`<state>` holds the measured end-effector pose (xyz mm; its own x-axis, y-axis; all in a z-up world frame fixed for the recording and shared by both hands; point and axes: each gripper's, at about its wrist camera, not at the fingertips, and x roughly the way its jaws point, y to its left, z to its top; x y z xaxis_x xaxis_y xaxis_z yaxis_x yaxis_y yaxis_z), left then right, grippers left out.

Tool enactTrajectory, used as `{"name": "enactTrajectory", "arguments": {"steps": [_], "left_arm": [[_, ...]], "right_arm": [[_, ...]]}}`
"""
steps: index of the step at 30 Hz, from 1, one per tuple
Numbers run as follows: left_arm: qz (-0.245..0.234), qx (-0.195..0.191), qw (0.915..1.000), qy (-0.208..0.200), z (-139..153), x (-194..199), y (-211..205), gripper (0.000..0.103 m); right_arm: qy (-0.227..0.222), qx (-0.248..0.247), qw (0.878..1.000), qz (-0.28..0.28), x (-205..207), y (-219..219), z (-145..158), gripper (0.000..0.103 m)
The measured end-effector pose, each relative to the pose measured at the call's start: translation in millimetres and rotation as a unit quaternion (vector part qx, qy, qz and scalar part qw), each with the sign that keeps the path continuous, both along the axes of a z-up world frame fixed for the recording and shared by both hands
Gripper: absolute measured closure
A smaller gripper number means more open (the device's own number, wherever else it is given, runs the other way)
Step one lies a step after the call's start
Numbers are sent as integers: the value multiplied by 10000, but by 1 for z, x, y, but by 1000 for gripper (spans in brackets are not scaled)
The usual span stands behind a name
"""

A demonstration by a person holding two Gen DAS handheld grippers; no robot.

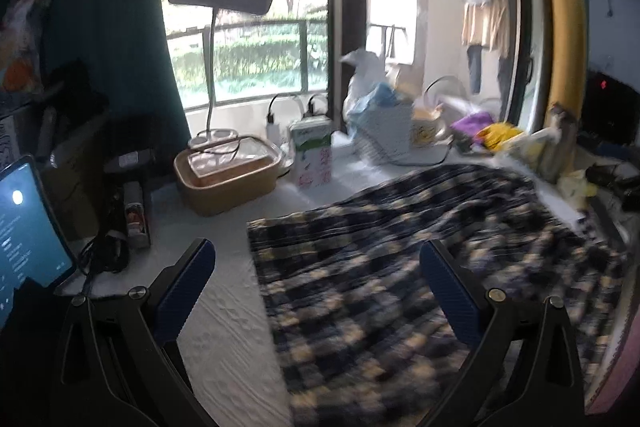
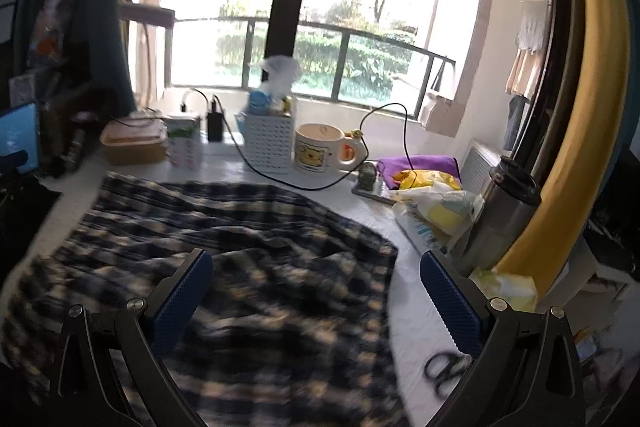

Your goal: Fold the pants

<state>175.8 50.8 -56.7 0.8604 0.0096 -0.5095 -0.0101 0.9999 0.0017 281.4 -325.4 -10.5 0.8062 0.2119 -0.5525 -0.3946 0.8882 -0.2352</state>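
Dark blue and cream plaid pants (image 1: 400, 267) lie spread on the white table (image 1: 224, 327); they also show in the right wrist view (image 2: 248, 247), rumpled in the middle. My left gripper (image 1: 316, 267) is open and empty, hovering above the pants' left edge. My right gripper (image 2: 316, 279) is open and empty, above the pants' right edge. Both views are motion-blurred.
Along the window side stand a tan lidded box (image 1: 224, 179), a milk carton (image 1: 314, 155), a white basket (image 2: 268, 141), a cartoon mug (image 2: 320, 147) and a black cable (image 2: 304, 183). A steel tumbler (image 2: 500, 215), plastic bags (image 2: 436, 207) and scissors (image 2: 444, 371) sit right; a phone (image 1: 24, 223) left.
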Motion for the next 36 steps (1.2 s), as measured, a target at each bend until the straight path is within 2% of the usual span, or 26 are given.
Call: {"name": "enactTrajectory", "arguments": {"steps": [2, 6, 10, 13, 15, 17, 19, 20, 21, 22, 23, 24, 26, 27, 31, 36], "left_arm": [[12, 93, 9997, 206, -11, 22, 8, 2], [42, -92, 9984, 562, -32, 62, 27, 2], [180, -111, 9959, 880, -54, 101, 44, 2], [190, -86, 9932, 1145, -70, 126, 52, 4], [127, -155, 9903, 1376, -82, 139, 56, 15], [19, -303, 9876, 1538, -89, 144, 57, 25], [-86, -351, 9848, 1699, -95, 146, 54, 60], [-116, -311, 9845, 1724, -95, 146, 52, 63], [-109, -250, 9855, 1677, -93, 144, 50, 69], [-134, -215, 9865, 1618, -90, 143, 47, 85], [-151, -211, 9868, 1599, -88, 141, 45, 91], [-163, -203, 9871, 1581, -86, 141, 44, 94], [-150, -90, 9897, 1422, -81, 139, 44, 98], [-132, -33, 9910, 1331, -78, 139, 44, 98], [136, 106, 9961, 866, -58, 138, 52, 98], [263, 449, 9983, 251, -17, 149, 53, 98]], "right_arm": [[73, -177, 9998, -40, 27, -4, -6, 0], [277, -509, 9982, -168, 82, -12, -20, 0], [664, -555, 9960, -239, 133, -22, -40, 0], [1039, -414, 9934, -248, 166, -28, -60, 1], [1295, -339, 9907, -252, 185, -31, -74, 8], [1565, -261, 9872, -151, 198, -30, -88, 10], [1761, -246, 9841, 3, 203, -25, -98, 12], [1846, -275, 9824, 66, 205, -22, -104, 12], [1915, -307, 9809, 126, 206, -19, -109, 17], [1976, -318, 9796, 182, 206, -15, -113, 26], [2031, -342, 9783, 234, 206, -12, -118, 30], [2021, -362, 9783, 278, 206, -8, -120, 37], [1914, -358, 9799, 428, 203, -1, -118, 60], [1836, -418, 9813, 400, 201, 2, -115, 77], [1270, -667, 9894, 208, 198, 12, -95, 80], [648, -425, 9970, -50, 203, 15, -56, 81]]}}
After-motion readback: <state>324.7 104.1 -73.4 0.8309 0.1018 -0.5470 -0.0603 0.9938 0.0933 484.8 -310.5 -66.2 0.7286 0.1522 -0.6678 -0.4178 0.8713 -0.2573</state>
